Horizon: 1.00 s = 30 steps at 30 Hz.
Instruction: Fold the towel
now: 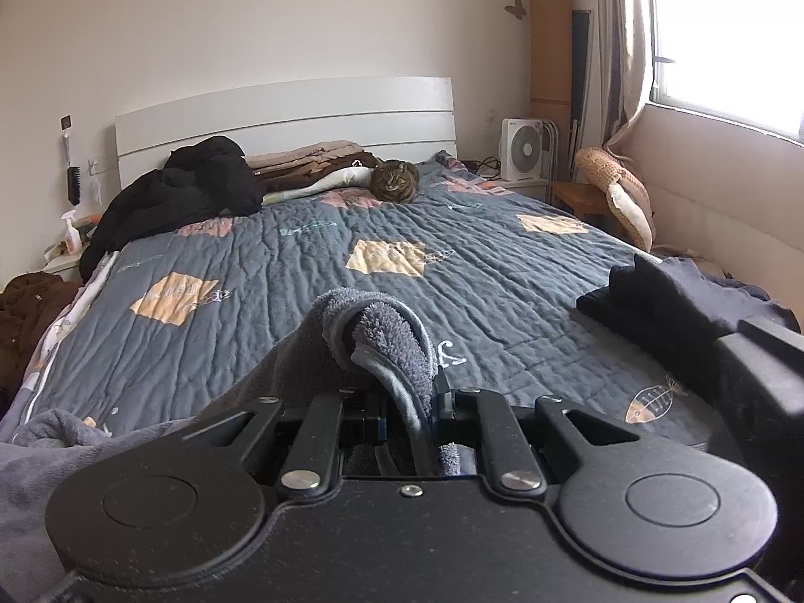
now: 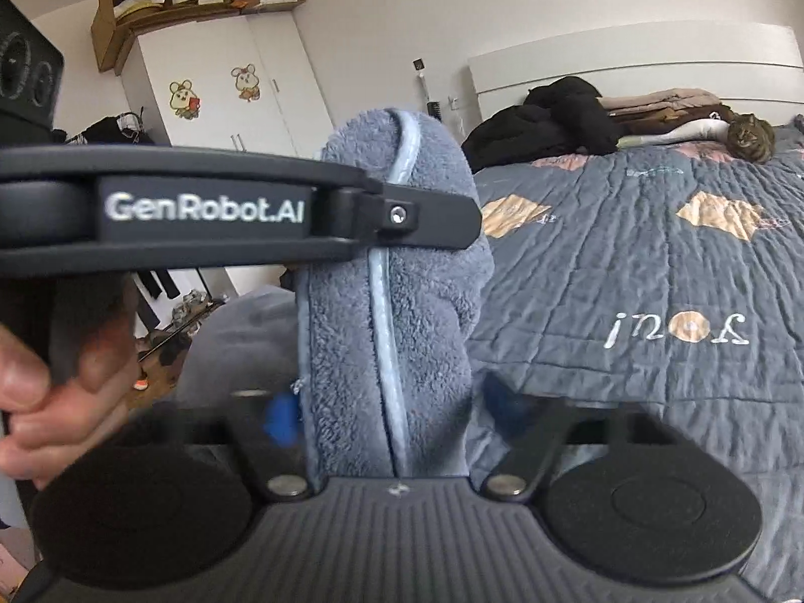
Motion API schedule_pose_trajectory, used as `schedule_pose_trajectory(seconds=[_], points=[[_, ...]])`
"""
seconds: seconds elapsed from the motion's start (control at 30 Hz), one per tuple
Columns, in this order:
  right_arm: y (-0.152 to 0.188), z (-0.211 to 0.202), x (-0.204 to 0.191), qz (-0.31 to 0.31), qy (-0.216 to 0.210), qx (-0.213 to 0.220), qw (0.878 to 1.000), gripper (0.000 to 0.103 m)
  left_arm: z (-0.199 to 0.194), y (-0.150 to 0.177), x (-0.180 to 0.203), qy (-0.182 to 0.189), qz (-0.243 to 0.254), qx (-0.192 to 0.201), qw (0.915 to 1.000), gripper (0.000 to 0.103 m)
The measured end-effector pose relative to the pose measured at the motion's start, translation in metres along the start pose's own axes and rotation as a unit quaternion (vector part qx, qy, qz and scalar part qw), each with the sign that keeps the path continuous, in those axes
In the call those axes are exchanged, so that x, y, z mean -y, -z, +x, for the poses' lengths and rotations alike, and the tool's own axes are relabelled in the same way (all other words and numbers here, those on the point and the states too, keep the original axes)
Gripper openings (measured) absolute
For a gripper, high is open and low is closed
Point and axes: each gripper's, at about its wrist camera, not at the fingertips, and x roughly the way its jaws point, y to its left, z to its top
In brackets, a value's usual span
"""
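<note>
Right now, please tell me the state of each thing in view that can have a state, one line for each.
Left gripper: shut on the grey towel.
Right gripper: shut on the grey towel.
Grey towel: bunched, held in both grippers, not yet folded flat.
Cat: lying on the quilt near the headboard.
Quilt: spread over the bed, wrinkled.
Black jacket: heaped on the bed.
Fan: standing upright; running or not, cannot tell.

Soft daylight from the blown-out window [image 1: 728, 35]; fisheye edges bend, near parts blur.
</note>
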Motion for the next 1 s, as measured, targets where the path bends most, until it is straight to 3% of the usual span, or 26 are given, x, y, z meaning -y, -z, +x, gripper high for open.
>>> schedule_pose_trajectory(seconds=[0.13, 0.27, 0.4, 0.63, 0.8, 1.0], points=[[0.004, 0.007, -0.004, 0.000, 0.015, -0.018, 1.000, 0.015, -0.001, 0.005, -0.007, -0.004, 0.001, -0.014, 0.9999, 0.015], [0.005, 0.005, -0.005, 0.009, 0.060, -0.012, 0.998, 0.012, -0.014, 0.010, -0.013, -0.007, 0.002, -0.020, 0.9998, 0.025], [-0.003, -0.009, 0.009, 0.024, 0.076, 0.002, 0.997, 0.011, -0.042, 0.021, -0.026, 0.006, -0.005, -0.009, 0.9999, 0.028], [-0.037, -0.058, 0.042, 0.062, 0.102, 0.056, 0.991, 0.010, -0.085, 0.044, -0.062, -0.033, -0.046, 0.006, 0.9984, 0.028], [-0.068, -0.104, 0.064, 0.060, 0.152, 0.103, 0.981, 0.010, -0.109, 0.060, -0.091, -0.070, -0.071, 0.003, 0.9950, 0.028], [-0.101, -0.162, 0.091, 0.049, 0.234, 0.157, 0.958, 0.010, -0.124, 0.077, -0.123, -0.103, -0.092, -0.015, 0.9903, 0.028]])
